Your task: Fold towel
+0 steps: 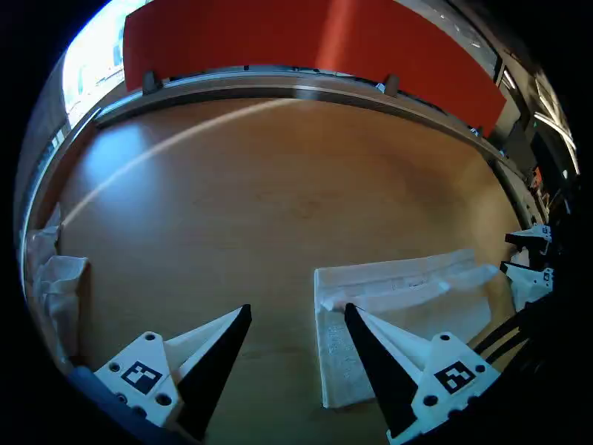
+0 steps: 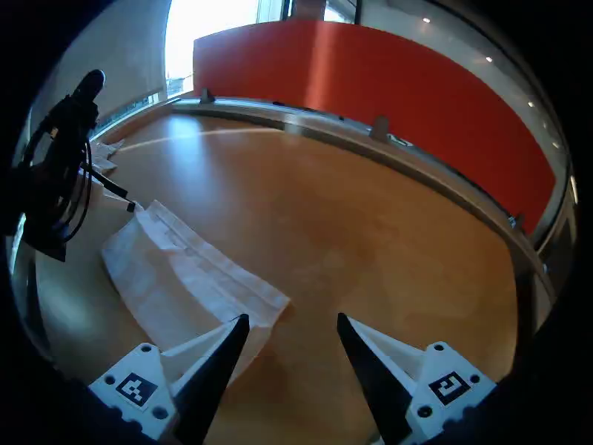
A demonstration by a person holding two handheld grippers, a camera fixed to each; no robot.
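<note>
A white towel [image 1: 400,311] lies folded into a long strip on the wooden table [image 1: 259,208], at the lower right of the left gripper view. My left gripper [image 1: 296,315] hangs open above the table, its right finger over the towel's near end, nothing held. In the right gripper view the same towel [image 2: 185,274] stretches from the left edge toward the bottom centre. My right gripper [image 2: 290,322] is open and holds nothing, its left finger over the towel's near corner. The right gripper's fingertips [image 1: 530,256] show at the right edge of the left gripper view, open.
An orange partition [image 1: 311,37] with a metal rail stands along the table's far edge. Crumpled white cloth [image 1: 52,282] lies at the table's left edge. The other gripper's body with black cables [image 2: 59,170] sits at the left of the right gripper view.
</note>
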